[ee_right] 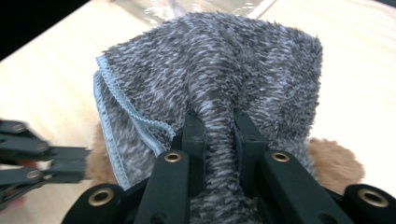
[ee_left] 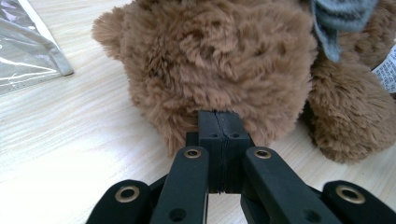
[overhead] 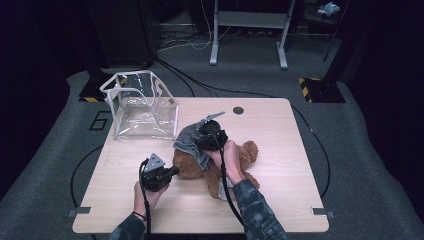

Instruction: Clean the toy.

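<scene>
Right tongs (ee_right: 218, 128) clamped on a bunched fold of grey towel (ee_right: 210, 70), lifted over the brown teddy bear (overhead: 220, 162) lying mid-table. Left tongs (ee_left: 225, 123) pressed together, tips pushed against the bear's fur; whether any fur is pinched, impossible to tell. Towel draped across the bear's upper half, blue-stitched hem hanging at one side. Clear plastic bag (overhead: 142, 107) standing open near the far left corner of the wooden table (overhead: 280, 130), apart from the bear.
</scene>
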{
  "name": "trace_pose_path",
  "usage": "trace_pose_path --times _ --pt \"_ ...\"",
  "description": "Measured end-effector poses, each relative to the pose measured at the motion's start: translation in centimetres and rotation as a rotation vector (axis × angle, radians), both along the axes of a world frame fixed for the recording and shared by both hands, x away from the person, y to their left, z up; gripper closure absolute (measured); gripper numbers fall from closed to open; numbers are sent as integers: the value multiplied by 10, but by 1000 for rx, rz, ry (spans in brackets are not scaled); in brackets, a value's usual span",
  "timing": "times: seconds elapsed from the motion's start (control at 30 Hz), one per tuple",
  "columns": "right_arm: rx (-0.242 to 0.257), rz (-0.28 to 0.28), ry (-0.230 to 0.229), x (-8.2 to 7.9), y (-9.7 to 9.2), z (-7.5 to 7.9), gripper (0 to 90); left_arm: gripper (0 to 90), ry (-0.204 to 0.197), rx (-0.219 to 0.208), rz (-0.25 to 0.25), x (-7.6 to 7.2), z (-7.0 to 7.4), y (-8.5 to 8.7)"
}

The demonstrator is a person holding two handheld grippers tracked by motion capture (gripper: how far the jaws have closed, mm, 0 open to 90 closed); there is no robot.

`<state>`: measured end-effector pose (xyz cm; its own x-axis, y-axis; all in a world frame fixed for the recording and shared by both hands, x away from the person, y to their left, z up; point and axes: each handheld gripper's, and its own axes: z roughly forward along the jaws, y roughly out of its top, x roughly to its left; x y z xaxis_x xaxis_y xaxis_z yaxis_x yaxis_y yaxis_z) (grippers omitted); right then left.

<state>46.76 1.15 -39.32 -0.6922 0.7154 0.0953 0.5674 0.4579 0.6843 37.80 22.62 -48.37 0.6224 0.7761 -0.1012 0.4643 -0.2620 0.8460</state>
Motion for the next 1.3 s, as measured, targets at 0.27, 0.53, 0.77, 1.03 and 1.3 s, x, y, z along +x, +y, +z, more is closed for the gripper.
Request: trace_pose_path --times 0.27,0.53,0.77,1.03,1.3 --pt "4 65 16 -28 1 -6 787 898 -2 -8 -2 -1 2 1" --pt "-14 124 43 -53 0 -29 787 899 -7 -15 0 -1 4 -1" --pt "-55 156 119 -63 5 -65 788 899 -3 -11 3 -1 1 0" --pt "-2 120 50 -57 -12 -27 784 899 3 -5 -6 -1 1 0" --pt "8 -12 -65 -18 -14 15 781 899 -3 -11 1 -1 0 -2"
